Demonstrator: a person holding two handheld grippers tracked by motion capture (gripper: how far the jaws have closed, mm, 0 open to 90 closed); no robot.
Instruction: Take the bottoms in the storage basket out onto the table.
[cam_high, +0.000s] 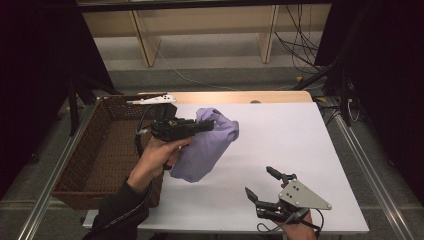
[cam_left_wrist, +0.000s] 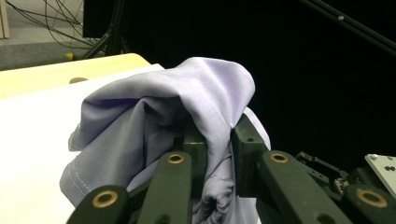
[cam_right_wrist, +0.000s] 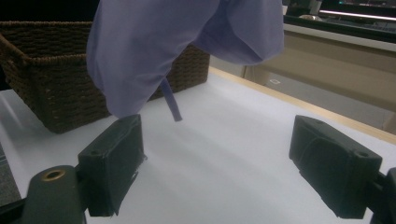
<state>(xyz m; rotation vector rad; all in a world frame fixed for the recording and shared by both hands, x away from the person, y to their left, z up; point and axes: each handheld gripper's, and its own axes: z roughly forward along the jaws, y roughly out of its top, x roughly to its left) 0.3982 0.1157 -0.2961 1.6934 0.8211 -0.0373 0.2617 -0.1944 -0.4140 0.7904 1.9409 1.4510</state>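
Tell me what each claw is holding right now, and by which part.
The left claw pinches the lavender cloth by a bunched fold near its top, lifting it. The right claw is open, holding nothing.

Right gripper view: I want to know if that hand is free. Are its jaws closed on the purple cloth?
No: the right gripper stands wide open over the white table, and the purple cloth hangs beyond it.

No legible text, label, brand, number or sign anywhere on the table things.

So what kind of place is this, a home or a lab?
Probably a lab or recording studio: black curtains flank the white-topped table, loose black cables trail over the floor, and metal rails edge the setup.
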